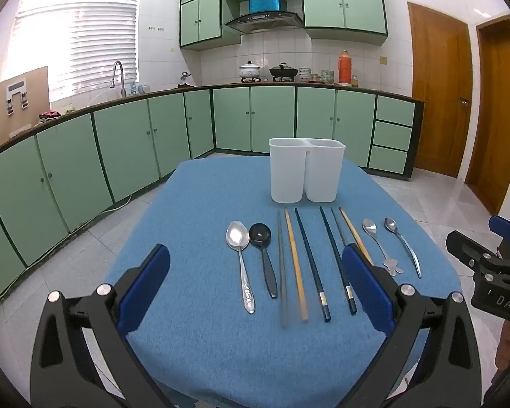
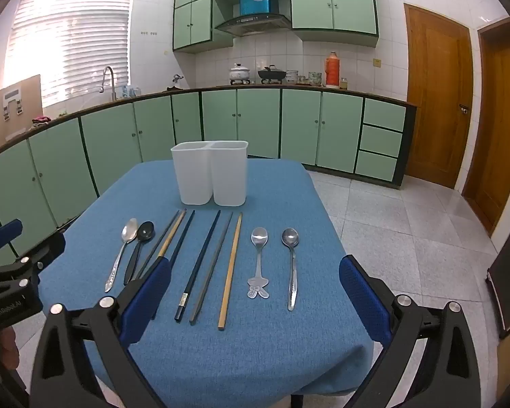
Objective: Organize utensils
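Both grippers, left gripper [image 1: 255, 289] and right gripper [image 2: 255, 292], hang fully spread, empty. Chopsticks [image 2: 230, 272] and spoons [image 2: 290, 265] look light, stiff, slippery (flat on cloth); pinch mid-handle.

Home kitchen — green cabinets [image 1: 255, 119], stove hood [image 1: 263, 20]

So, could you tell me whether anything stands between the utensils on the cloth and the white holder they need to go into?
Nothing visible does. The white two-compartment holder stands just beyond the row of spoons and chopsticks, with only bare blue tablecloth between. Both compartments look open-topped; their insides are hidden.
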A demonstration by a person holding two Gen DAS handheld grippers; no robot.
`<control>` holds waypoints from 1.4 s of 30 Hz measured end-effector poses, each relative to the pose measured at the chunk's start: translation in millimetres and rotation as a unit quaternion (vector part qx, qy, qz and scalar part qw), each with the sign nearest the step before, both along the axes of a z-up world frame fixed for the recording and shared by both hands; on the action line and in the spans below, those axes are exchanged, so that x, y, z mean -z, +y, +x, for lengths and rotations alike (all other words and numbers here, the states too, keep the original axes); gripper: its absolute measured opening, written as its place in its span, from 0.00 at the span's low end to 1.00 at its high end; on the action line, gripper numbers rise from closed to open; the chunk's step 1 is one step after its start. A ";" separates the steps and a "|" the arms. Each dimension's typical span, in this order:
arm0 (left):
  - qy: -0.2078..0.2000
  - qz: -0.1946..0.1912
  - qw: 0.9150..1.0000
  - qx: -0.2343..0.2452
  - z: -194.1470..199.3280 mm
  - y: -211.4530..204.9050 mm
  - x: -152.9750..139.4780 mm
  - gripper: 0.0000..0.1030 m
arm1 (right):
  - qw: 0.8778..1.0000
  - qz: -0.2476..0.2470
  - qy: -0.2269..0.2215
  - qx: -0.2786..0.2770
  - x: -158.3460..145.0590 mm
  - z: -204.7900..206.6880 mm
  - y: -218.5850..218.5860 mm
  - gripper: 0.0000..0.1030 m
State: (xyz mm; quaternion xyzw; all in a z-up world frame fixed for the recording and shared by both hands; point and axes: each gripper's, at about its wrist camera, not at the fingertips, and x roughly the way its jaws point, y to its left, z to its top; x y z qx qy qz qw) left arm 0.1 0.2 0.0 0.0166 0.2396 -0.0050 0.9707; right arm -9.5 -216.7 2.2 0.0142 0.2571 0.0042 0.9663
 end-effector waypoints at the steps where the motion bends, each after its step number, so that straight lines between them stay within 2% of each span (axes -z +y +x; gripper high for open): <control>1: 0.000 0.000 1.000 0.001 0.0 0.1 0.0 0.95 | 1.000 -0.001 -0.001 0.000 0.0 0.0 0.0 0.94; 42: -0.003 0.004 1.000 -0.001 0.1 0.3 0.2 0.95 | 1.000 0.000 -0.002 0.000 1.6 1.8 0.0 0.94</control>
